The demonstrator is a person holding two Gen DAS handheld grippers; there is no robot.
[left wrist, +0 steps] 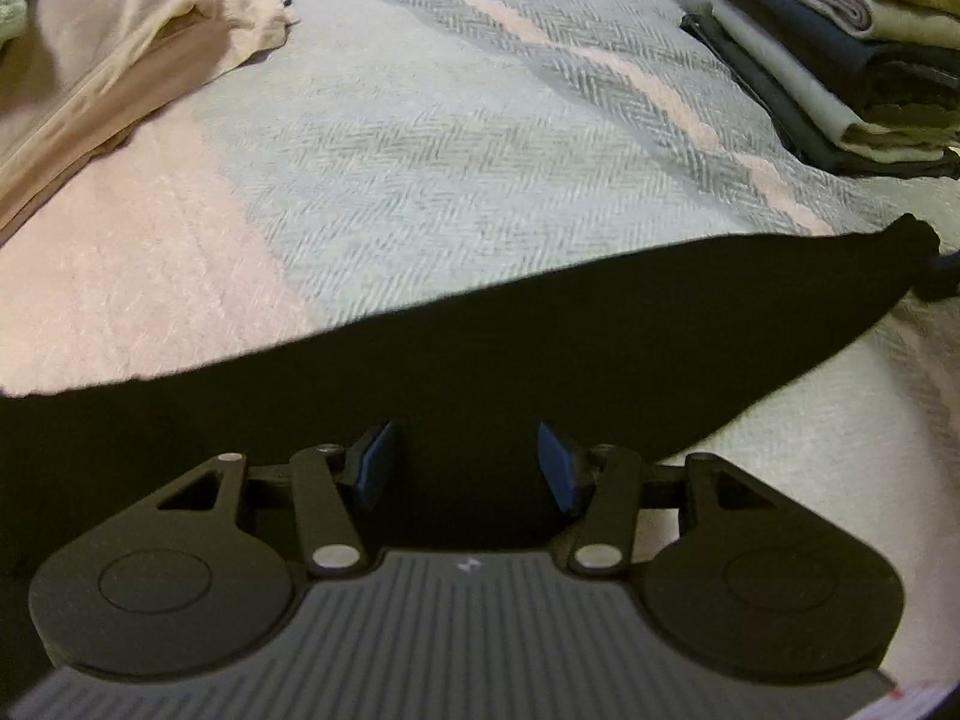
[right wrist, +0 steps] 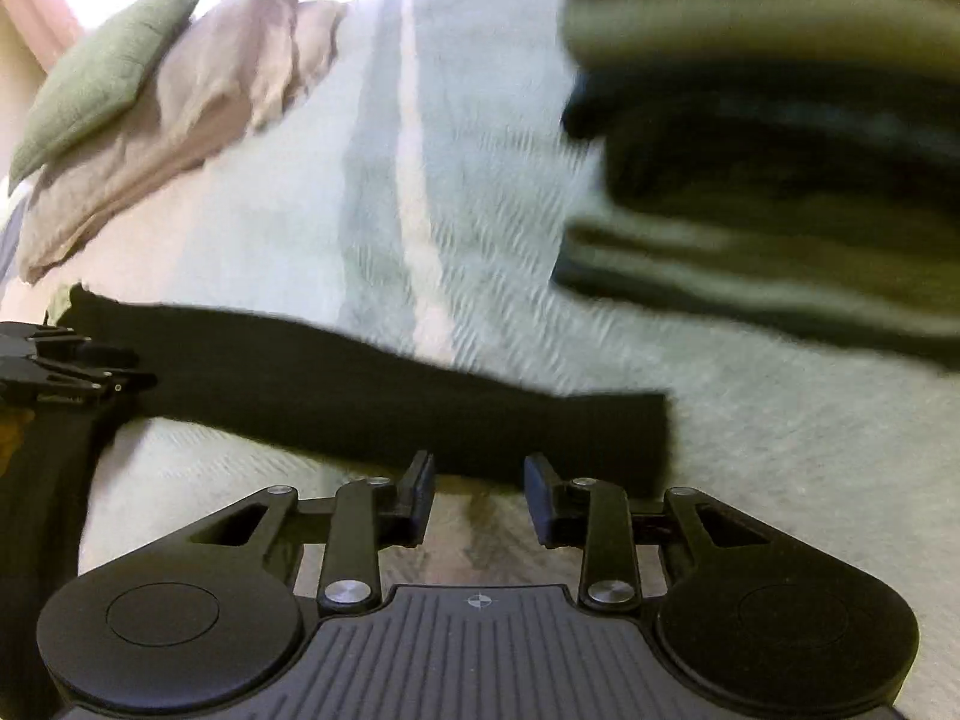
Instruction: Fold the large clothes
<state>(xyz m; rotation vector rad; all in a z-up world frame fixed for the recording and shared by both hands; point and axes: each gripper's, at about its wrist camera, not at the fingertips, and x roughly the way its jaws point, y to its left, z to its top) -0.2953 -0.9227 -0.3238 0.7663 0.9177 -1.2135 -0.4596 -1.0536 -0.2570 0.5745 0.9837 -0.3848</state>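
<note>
Black garment (left wrist: 540, 324): matt cloth, no visible weave. Bedspread (left wrist: 420, 138): woven cloth with herringbone texture – slightly rough. Folded stack (left wrist: 840, 60): assorted matt fabrics. Left gripper (left wrist: 465, 465): matt black plastic with ribbed grey housing, bright metal pivot pins – blue pads (left wrist: 555, 468).

Black garment (left wrist: 540, 330), plain and dark, lying flat as a long folded band across the striped bedspread (left wrist: 420, 138); one end narrows to a bunched tip (left wrist: 915, 240), the other ends square (right wrist: 648, 432).

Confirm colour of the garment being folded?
Black, plain; the garment shows best in the left wrist view.
</note>
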